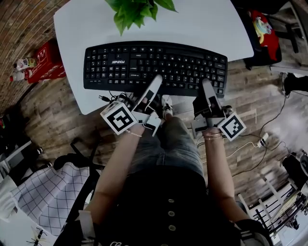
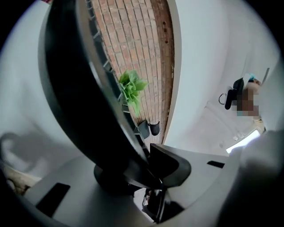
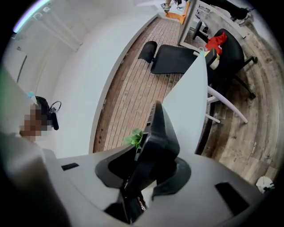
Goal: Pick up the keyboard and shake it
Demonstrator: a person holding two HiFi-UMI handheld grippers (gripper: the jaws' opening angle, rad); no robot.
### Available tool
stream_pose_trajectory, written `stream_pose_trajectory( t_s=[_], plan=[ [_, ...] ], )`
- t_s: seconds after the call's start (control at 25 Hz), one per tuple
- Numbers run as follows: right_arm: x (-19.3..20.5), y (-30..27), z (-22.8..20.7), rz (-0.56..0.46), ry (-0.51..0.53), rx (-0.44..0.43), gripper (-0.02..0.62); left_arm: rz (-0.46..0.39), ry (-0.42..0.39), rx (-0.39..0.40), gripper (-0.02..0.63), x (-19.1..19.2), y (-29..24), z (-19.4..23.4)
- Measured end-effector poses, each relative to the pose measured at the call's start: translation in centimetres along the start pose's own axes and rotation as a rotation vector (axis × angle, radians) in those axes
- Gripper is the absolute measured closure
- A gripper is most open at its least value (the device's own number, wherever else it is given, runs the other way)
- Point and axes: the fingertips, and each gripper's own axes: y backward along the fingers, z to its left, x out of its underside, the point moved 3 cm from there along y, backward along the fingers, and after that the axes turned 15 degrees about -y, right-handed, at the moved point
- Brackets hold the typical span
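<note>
A black keyboard (image 1: 154, 65) hangs over the white table (image 1: 207, 24), held by its near edge. My left gripper (image 1: 155, 82) is shut on that edge left of the middle, and my right gripper (image 1: 207, 86) is shut on it near the right end. In the left gripper view the keyboard (image 2: 75, 88) stands on edge as a broad dark slab, pinched between the jaws of the left gripper (image 2: 142, 170). The right gripper view shows the keyboard's end (image 3: 159, 133) wedged between the jaws of the right gripper (image 3: 148, 173).
A green plant (image 1: 137, 12) stands at the table's far edge, just beyond the keyboard. A red box (image 1: 43, 62) lies on the wooden floor to the left, and a black chair with a red item (image 1: 262, 33) is at the right. My knees and a shoe (image 1: 166, 105) are below the table edge.
</note>
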Motion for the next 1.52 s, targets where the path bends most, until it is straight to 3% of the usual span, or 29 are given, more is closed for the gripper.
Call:
stream_pose_trajectory(
  t_s=[0.32, 0.68, 1.0, 1.52],
  plan=[
    [-0.7, -2.5, 4.6, -0.016, 0.053, -0.112, 0.471, -0.060, -0.099, 0.067, 0.482, -4.8, -1.0, -2.5],
    [-1.5, -4.9, 10.4, -0.011, 0.103, -0.273, 0.471, -0.119, -0.265, 0.158, 0.480, -10.7, -1.8, -6.5],
    [-2.0, -6.8, 15.4, -0.001, 0.155, -0.382, 0.472, -0.194, -0.350, 0.228, 0.480, -15.1, -2.2, -9.5],
    [-2.7, -9.3, 23.0, -0.016, 0.249, -0.631, 0.474, -0.307, -0.545, 0.367, 0.480, -21.7, -2.5, -14.8]
  ],
)
